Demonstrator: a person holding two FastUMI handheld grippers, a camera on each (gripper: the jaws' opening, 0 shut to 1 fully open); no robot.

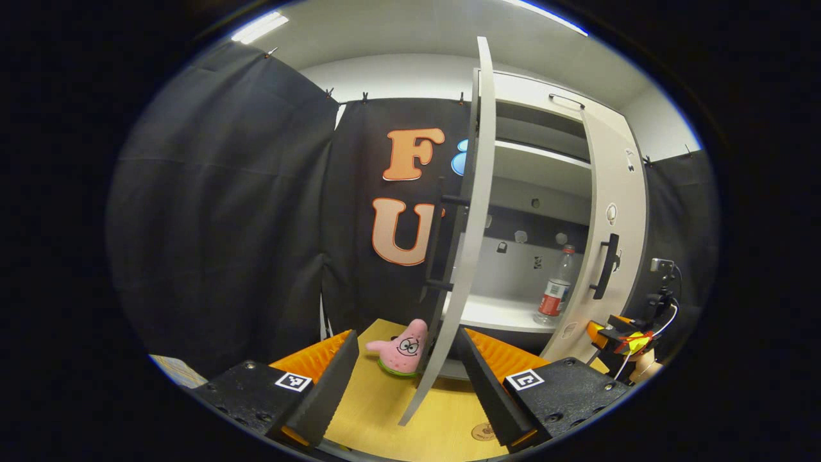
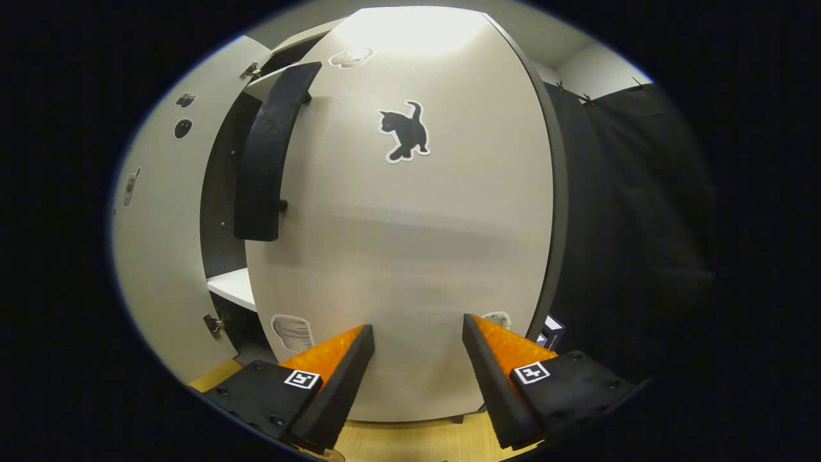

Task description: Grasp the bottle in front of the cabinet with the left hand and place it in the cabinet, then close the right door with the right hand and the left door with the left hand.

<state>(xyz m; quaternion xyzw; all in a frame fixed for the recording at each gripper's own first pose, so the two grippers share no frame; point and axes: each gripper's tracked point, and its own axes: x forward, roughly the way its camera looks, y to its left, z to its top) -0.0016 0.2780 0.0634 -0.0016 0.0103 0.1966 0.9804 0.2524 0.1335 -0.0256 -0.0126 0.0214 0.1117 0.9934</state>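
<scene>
1. In the left gripper view, the left gripper (image 1: pixel 408 350) has its two fingers spread apart with nothing between them but open air and the edge of the left door (image 1: pixel 471 256).
2. That left door stands edge-on, running from about 12 o'clock down to 6 o'clock through the middle of the view, with its dark handle (image 1: pixel 442 247) on the side facing 9 o'clock.
3. The bottle (image 1: pixel 555 290) stands upright on a white shelf (image 1: pixel 494 314) inside the cabinet (image 1: pixel 545 122), at about 3 o'clock from the view's centre; it is clear, with a red label and a red cap.
4. The right door (image 1: pixel 616 244), at 3 o'clock, is partly shut, and its black handle (image 1: pixel 606 266) faces the camera.
5. A pink star-shaped plush toy (image 1: pixel 403 350) sits on the wooden table (image 1: pixel 385 410) near 6 o'clock, just beside the foot of the left door.
6. Low at 4 o'clock, the other gripper (image 1: pixel 619 339) shows in orange and black, close to the right door's lower edge.
7. In the right gripper view, the right gripper (image 2: pixel 415 350) is parted, fingers well apart, empty, pointed at the face of the right door (image 2: pixel 410 256).
8. A black cat sticker (image 2: pixel 405 133) sits on that door toward 12 o'clock, and the door's handle (image 2: pixel 269 154) curves at 10 o'clock.
9. Whether the fingertips touch the door I cannot tell.
</scene>
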